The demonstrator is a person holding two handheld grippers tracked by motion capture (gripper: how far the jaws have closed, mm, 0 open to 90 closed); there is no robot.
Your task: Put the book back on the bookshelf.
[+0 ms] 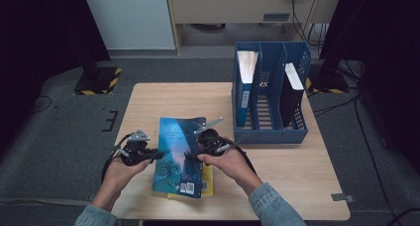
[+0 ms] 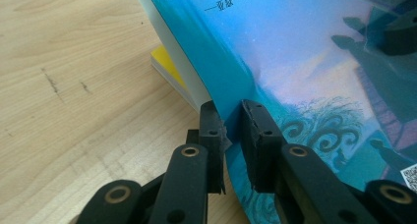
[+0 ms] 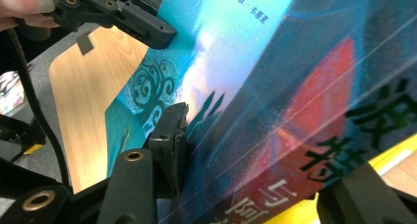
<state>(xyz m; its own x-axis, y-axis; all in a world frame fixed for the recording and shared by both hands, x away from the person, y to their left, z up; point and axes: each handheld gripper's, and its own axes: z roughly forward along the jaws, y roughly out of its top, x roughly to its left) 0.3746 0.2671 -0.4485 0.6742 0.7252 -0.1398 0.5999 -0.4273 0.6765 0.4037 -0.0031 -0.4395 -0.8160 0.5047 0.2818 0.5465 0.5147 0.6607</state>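
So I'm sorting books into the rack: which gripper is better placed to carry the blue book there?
Right: the right gripper clamps the blue book on the side toward the blue rack.

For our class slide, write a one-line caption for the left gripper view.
Left tongs pinch the blue book's cover edge above a yellow book on the wooden table.

Blue file rack (image 1: 270,132) on table (image 1: 307,186), two books, possibly binders, upright inside.

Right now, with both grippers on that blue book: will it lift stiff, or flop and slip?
Likely floppy: the left gripper pinches only the thin cover of the blue book. Probably slippery too, since the cover looks glossy. The yellow book underneath seems to lie loose and will likely stay put.
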